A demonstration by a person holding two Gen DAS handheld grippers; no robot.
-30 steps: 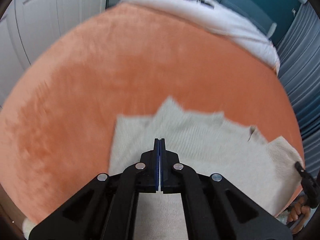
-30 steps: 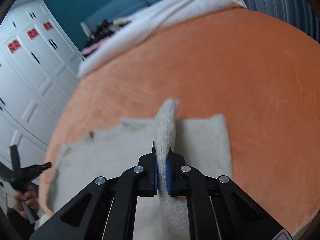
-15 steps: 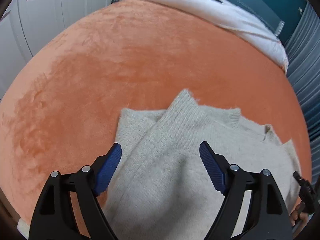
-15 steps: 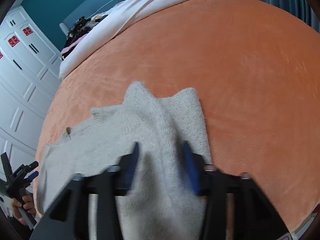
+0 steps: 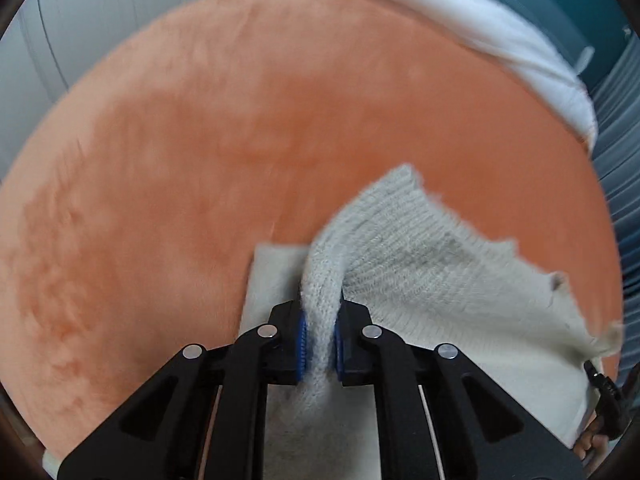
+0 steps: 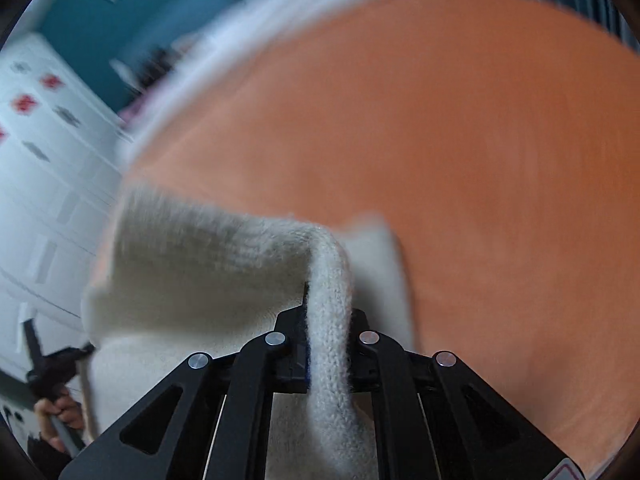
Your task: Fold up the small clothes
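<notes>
Sweater (image 5: 436, 264) pinched in both grippers over the orange blanket (image 5: 240, 140).

From my left wrist camera I find the left gripper (image 5: 320, 344) clenched on a raised ridge of the cream knit, the blue pads (image 5: 303, 344) pressing it from both sides, with the ribbed cuff end lifted ahead of the fingers and the rest of the garment lying on the blanket toward the right. From my right wrist camera I find the right gripper (image 6: 329, 356) likewise clamped on a fold of the sweater (image 6: 192, 272), which drapes over the fingers and hangs off to the left; this view is blurred. White bedding (image 5: 512, 36) lies along the blanket's far edge.
</notes>
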